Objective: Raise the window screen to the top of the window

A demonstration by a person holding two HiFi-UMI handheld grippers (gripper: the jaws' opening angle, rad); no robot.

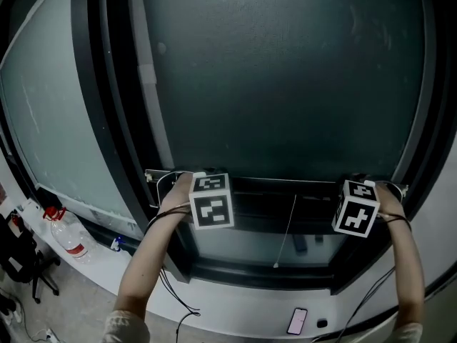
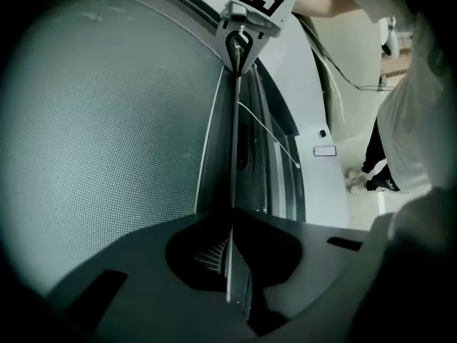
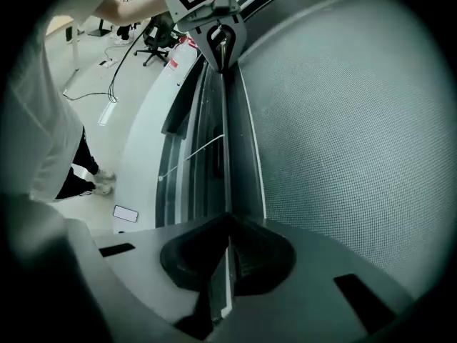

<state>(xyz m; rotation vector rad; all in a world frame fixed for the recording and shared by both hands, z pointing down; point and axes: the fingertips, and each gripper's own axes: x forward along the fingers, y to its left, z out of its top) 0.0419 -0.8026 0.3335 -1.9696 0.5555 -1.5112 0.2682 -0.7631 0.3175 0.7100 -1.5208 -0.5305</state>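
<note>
The dark mesh window screen (image 1: 285, 84) covers most of the window. Its bottom bar (image 1: 285, 181) runs level just above the sill. My left gripper (image 1: 187, 186) is shut on the bar's left end and my right gripper (image 1: 378, 189) is shut on its right end. In the left gripper view the jaws (image 2: 232, 263) pinch the thin bar (image 2: 234, 156), with mesh (image 2: 107, 134) to the left and the right gripper (image 2: 243, 45) at the far end. The right gripper view mirrors this: jaws (image 3: 227, 266) clamp the bar (image 3: 226, 156), with the left gripper (image 3: 218, 41) at the far end.
A pull cord (image 1: 289, 224) hangs from the bar's middle. On the white sill (image 1: 235, 313) lies a phone (image 1: 296, 321). A water bottle (image 1: 68, 236) stands at the left, and an office chair (image 1: 25, 266) sits on the floor below it. Cables trail from both grippers.
</note>
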